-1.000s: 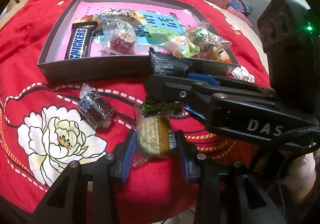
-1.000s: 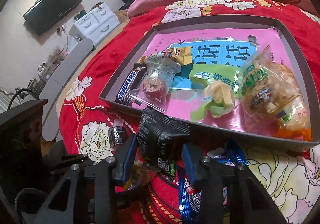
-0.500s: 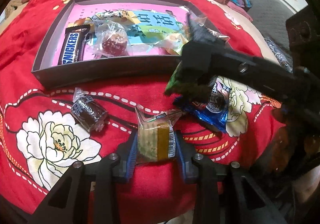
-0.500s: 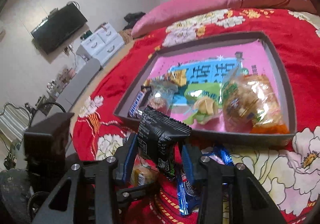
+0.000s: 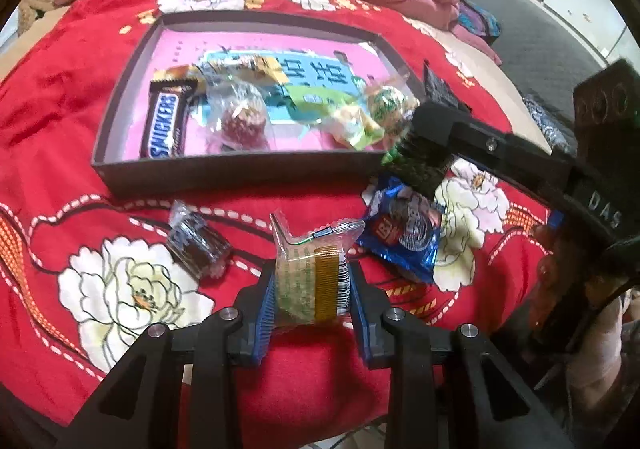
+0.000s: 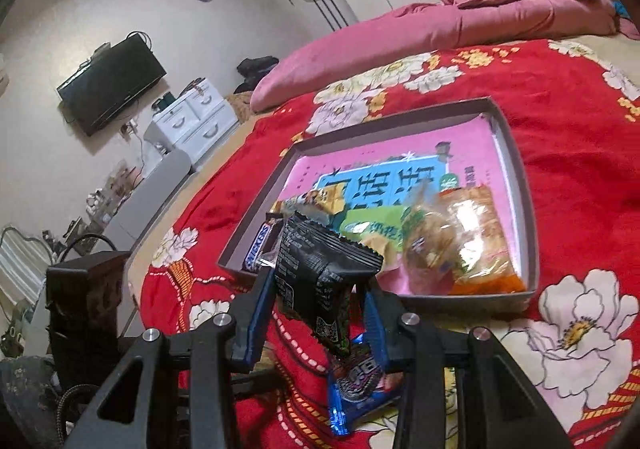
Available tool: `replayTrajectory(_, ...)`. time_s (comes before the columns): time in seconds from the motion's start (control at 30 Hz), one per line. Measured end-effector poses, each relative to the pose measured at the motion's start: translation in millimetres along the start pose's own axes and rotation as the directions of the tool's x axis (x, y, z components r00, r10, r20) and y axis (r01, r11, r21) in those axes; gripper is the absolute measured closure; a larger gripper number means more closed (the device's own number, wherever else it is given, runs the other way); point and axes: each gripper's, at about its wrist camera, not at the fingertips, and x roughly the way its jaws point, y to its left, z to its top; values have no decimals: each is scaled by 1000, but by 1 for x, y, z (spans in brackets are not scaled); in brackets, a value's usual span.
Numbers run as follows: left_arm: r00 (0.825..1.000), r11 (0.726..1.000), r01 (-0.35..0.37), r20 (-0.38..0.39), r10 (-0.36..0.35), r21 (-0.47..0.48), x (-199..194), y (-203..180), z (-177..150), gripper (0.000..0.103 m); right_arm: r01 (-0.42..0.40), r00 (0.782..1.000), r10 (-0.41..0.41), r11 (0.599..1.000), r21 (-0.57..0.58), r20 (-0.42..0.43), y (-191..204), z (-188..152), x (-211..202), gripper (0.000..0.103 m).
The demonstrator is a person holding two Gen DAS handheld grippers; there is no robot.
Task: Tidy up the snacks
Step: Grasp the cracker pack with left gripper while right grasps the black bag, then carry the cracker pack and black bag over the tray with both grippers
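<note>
Since the earlier frame, the right gripper (image 6: 316, 313) had risen off the bedspread (image 5: 60, 121) with the black packet (image 6: 320, 281) and now hung near the box's (image 5: 240, 171) front right corner, where before it lay low across the left view; its rise uncovered the blue packet (image 5: 404, 233) on the cloth. Over the same interval the left gripper's (image 5: 311, 303) jaws had been closing, and its pads now pressed both sides of the green-and-gold cake (image 5: 310, 285), which earlier sat loosely between them. The right jaws were clamped on the black packet, which stood clear of the cloth. The step in hand appeared to be a paired transfer: black packet in transit to the box, cake freshly gripped. The box already held a Snickers bar (image 5: 166, 125) at the left, a clear-wrapped sweet (image 5: 240, 117) beside it, and crinkly bags at the right. Next, the right gripper would likely need to carry over the front wall and release onto a bare pink patch. The left would then need to lift the cake and follow. A dark sweet (image 5: 198, 247) and the blue packet remained outside.
</note>
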Motion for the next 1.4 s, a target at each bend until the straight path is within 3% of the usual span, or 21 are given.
replayTrajectory(0.43,997,1000,-26,68,26,-10,-15,-2,21,69,59,996,-58,998,-22,66,-1,6,-14,61)
replayTrajectory(0.83,992,999,-32,118,34,-18,-19,-9,47,69,106,986,-110,993,43,129,-20,14,-35,61)
replayTrajectory(1.4,992,999,-48,119,50,-20,-5,-15,70,69,193,965,-211,973,123,156,-48,17,-49,61)
